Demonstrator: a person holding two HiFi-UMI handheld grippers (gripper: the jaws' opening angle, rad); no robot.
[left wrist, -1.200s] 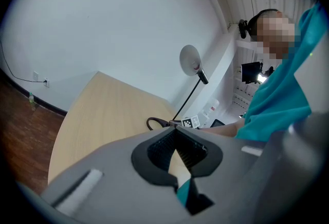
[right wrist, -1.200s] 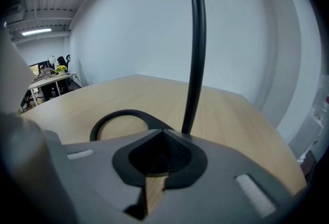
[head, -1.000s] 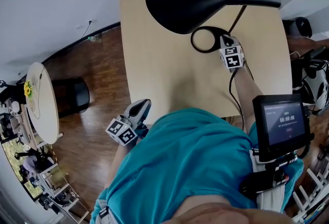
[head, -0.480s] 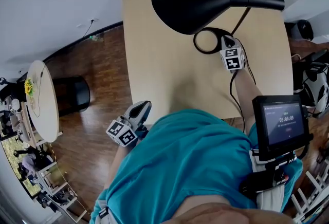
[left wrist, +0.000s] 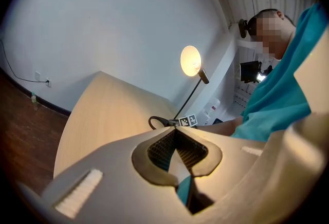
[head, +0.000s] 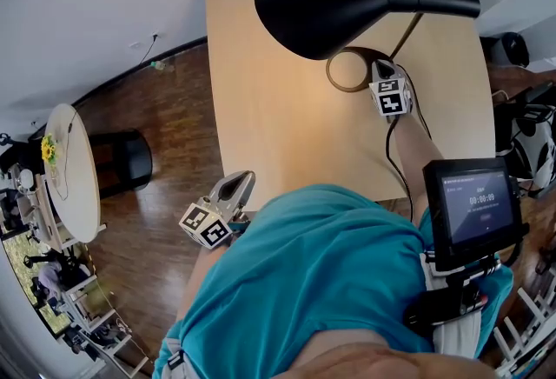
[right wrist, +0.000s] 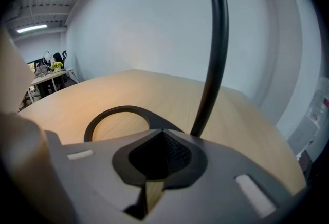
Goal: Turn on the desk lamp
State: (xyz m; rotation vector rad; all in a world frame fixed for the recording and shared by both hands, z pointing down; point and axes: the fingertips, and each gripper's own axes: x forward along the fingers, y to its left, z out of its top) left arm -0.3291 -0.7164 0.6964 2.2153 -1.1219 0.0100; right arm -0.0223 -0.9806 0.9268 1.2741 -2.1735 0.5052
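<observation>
1. Head view: the desk lamp (head: 326, 10) stands toward the far right of the wooden desk (head: 261, 116). Its black shade hangs out over the middle of the top.
2. The lamp's on. In the left gripper view the shade (left wrist: 190, 60) is glowing bright, and there's a warm patch of light on the desk around the ring-shaped base (head: 346, 71).
3. The right hand-held gripper (head: 376, 67) is down at the near right side of that base, right where the thin stem (right wrist: 216, 48) comes up. Its jaws are pressed together with nothing between them. The tips look like they're resting on the base, but they cover the spot, so I can't swear to contact.
4. The left hand-held gripper (head: 238, 183) is well apart from the lamp. It hangs off the near edge of the desk above the wood floor (head: 165, 108), next to the person's teal shirt (head: 321, 282). Its jaws are together too, and empty.
5. Other stuff: a small screen (head: 473, 210) sits at the person's right side, and a round table (head: 68, 173) stands off to the left on the floor.
</observation>
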